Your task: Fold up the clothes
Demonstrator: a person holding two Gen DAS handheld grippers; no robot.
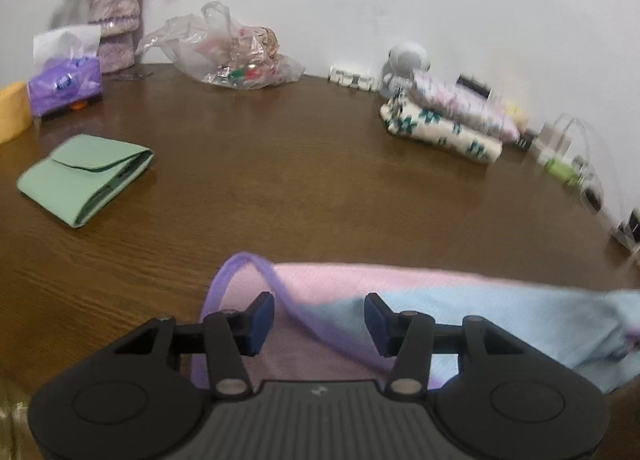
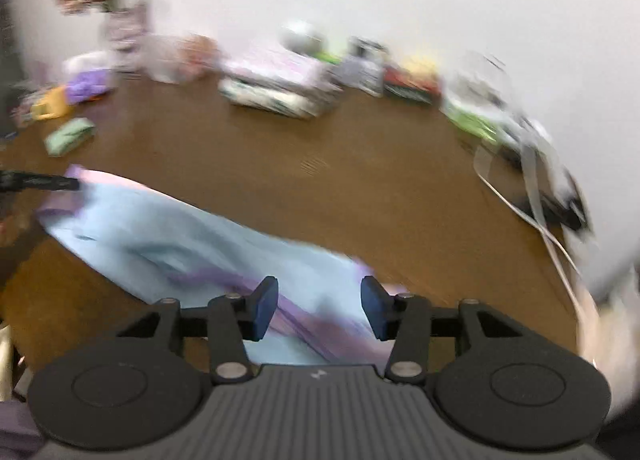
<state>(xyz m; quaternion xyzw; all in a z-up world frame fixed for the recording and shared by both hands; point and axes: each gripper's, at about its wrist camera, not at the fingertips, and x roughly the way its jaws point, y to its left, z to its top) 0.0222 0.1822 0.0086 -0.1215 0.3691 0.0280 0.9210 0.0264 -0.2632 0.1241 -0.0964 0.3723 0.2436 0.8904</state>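
Note:
A pink and light-blue garment (image 1: 460, 300) with purple trim (image 1: 280, 292) lies on the brown wooden table (image 1: 300, 180) near its front edge. My left gripper (image 1: 319, 322) hovers over the garment's pink end. Its jaws stand apart, the purple trim runs between them, and the pads (image 1: 260, 320) press on nothing. In the blurred right wrist view the same garment (image 2: 180, 240) stretches off to the left. My right gripper (image 2: 319, 308) is open above its near end, over blue cloth and purple trim. A dark tool tip (image 2: 60, 182) reaches the garment's far left corner.
A folded green cloth (image 1: 86, 178) lies at the left. Folded floral clothes (image 1: 444, 124) are stacked at the back right. Along the wall stand a purple tissue pack (image 1: 66, 82), a vase (image 1: 114, 20), a plastic bag (image 1: 224, 56), a white round gadget (image 1: 408, 56) and clear bags (image 1: 568, 156).

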